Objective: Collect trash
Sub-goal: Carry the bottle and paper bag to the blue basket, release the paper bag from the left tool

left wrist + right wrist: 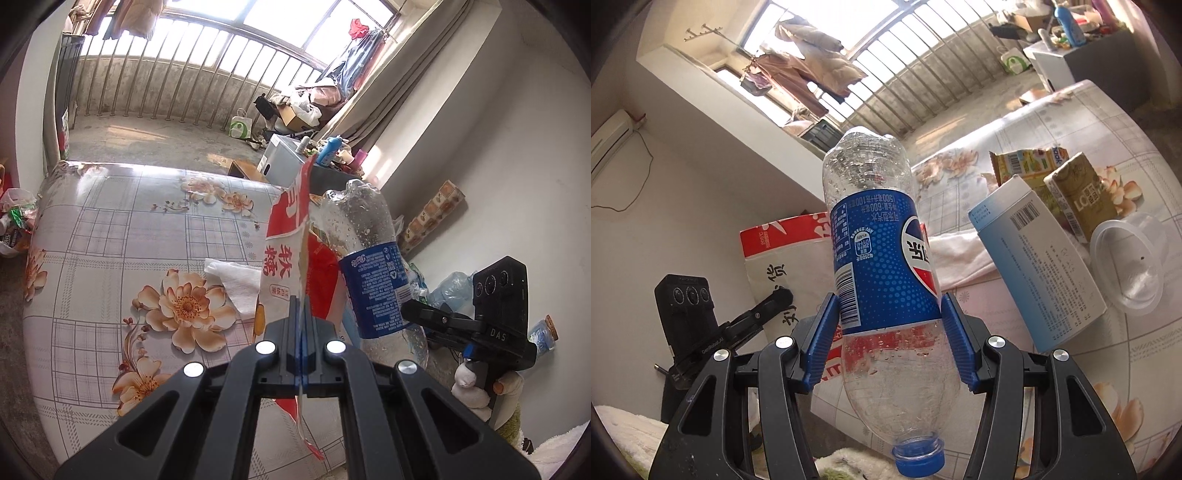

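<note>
Trash is what we hold in both hands, lifted above the bed [110,240] with its flowered cover. Our left hand-held gripper [301,314] is pressed together on a red and white wrapper [282,240], which stands edge-on between the jaws. Our right hand-held gripper [890,321] pinches a clear plastic bottle [875,229] by its blue label, cap pointing down toward us, base up. In the left view the bottle rises just beside the wrapper and hides part of the bed behind it.

On the bed lie a white tissue [236,284] near the wrapper, a pale blue box [1034,266], a brown carton [1082,195], a green and yellow packet [1023,162] and a clear plastic cup [1126,258] on its side, touching the box. Beyond the bed we see a railing [184,88] under the window, with hanging clothes [812,74] and a cluttered corner.
</note>
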`<action>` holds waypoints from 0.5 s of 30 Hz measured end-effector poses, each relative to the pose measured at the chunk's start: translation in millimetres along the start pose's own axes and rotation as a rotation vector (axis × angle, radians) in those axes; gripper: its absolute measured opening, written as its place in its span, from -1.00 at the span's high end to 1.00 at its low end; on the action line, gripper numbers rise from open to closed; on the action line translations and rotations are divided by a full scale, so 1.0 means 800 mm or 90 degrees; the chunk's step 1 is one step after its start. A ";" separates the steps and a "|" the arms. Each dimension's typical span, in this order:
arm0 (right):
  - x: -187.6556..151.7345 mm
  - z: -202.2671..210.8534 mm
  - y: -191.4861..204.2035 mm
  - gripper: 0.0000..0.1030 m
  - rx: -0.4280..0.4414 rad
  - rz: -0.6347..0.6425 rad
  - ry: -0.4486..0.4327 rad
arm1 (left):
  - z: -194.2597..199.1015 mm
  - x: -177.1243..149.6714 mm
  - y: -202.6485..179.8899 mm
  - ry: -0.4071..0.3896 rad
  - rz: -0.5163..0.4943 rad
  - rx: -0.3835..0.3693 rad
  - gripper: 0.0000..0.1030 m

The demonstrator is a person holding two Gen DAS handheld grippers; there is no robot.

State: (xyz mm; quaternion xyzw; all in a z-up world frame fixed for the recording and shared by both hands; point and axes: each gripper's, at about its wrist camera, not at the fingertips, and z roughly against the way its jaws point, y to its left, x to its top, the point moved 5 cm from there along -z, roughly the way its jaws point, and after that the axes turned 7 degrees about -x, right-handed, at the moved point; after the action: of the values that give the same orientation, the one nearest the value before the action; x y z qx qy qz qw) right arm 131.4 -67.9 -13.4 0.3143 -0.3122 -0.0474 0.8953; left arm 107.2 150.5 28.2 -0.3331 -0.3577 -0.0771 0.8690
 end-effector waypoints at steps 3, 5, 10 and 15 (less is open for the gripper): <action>0.006 0.016 0.001 -0.03 0.013 -0.002 -0.025 | 0.004 0.011 -0.015 -0.002 -0.015 -0.013 1.00; 0.011 0.030 -0.001 -0.03 0.020 -0.006 -0.044 | 0.003 0.021 -0.028 -0.002 -0.030 -0.026 1.00; 0.029 0.079 -0.011 -0.03 0.031 -0.021 -0.115 | -0.004 0.048 -0.074 -0.006 -0.099 -0.056 1.00; 0.038 0.140 -0.041 -0.03 0.009 -0.049 -0.203 | -0.032 0.073 -0.138 0.008 -0.174 -0.111 1.00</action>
State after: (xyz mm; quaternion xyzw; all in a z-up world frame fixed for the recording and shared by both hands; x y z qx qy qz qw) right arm 93.4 -162.0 51.5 0.3208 -0.4382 -0.1288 0.8298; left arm 123.5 55.6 112.0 -0.3550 -0.3865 -0.2274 0.8203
